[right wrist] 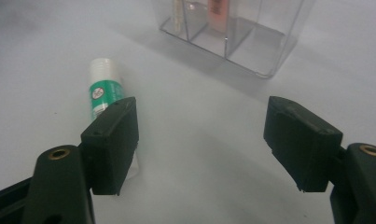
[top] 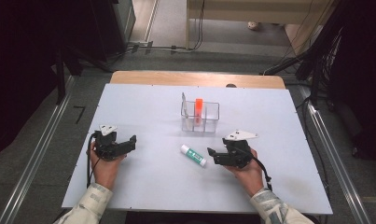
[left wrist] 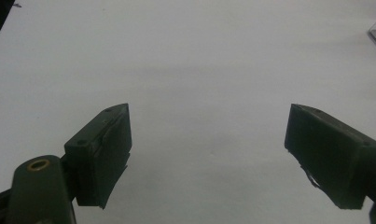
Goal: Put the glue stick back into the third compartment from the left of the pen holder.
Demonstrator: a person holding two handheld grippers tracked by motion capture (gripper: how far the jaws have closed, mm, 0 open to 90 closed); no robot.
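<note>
Glue stick (top: pixel 193 155) lying diagonally, cap far-left

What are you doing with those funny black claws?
A person sits at a white table with a gripper in each hand. Both are open and hold nothing. The right gripper rests close to a green and white glue stick lying flat on the table, one jaw right beside it. The left gripper rests farther off over bare table. Behind stands a clear plastic organizer with an orange stick upright inside.
</note>
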